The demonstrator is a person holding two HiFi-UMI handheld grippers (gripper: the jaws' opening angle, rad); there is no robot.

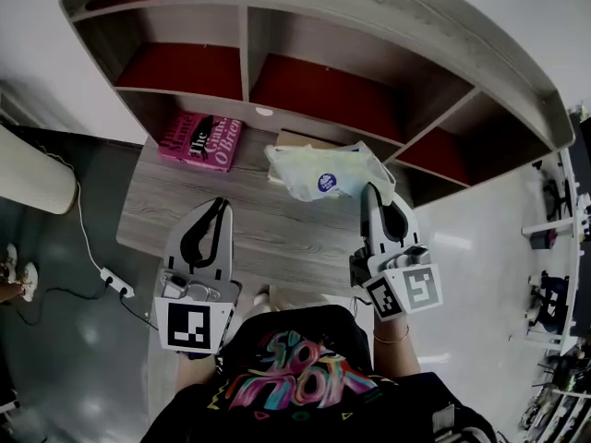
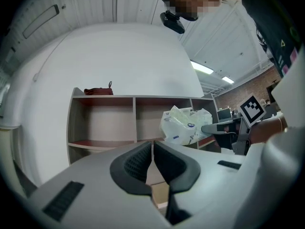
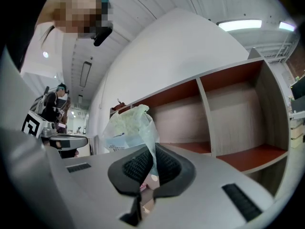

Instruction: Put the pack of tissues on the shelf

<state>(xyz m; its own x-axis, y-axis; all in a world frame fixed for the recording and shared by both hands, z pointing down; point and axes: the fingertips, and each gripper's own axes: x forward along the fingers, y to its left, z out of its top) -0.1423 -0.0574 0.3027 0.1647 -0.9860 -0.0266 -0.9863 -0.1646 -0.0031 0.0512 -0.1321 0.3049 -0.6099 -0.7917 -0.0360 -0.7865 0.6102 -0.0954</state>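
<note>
The right hand-held gripper (image 3: 153, 165) is clamped shut on only a thin fold of wrapper at the edge of the pack of tissues (image 3: 125, 128). The pack is held above the worktop (image 1: 166, 183) in front of the shelf (image 1: 388, 35), not yet inside. That film could slip or tear, dropping the pack, and a loose swing might catch a divider (image 1: 434, 109). The left hand-held gripper (image 2: 152, 157) is closed and empty.

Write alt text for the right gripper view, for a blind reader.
The right gripper pinches the plastic edge of a pale green pack of tissues, held up before a grey wooden shelf with reddish boards.
</note>
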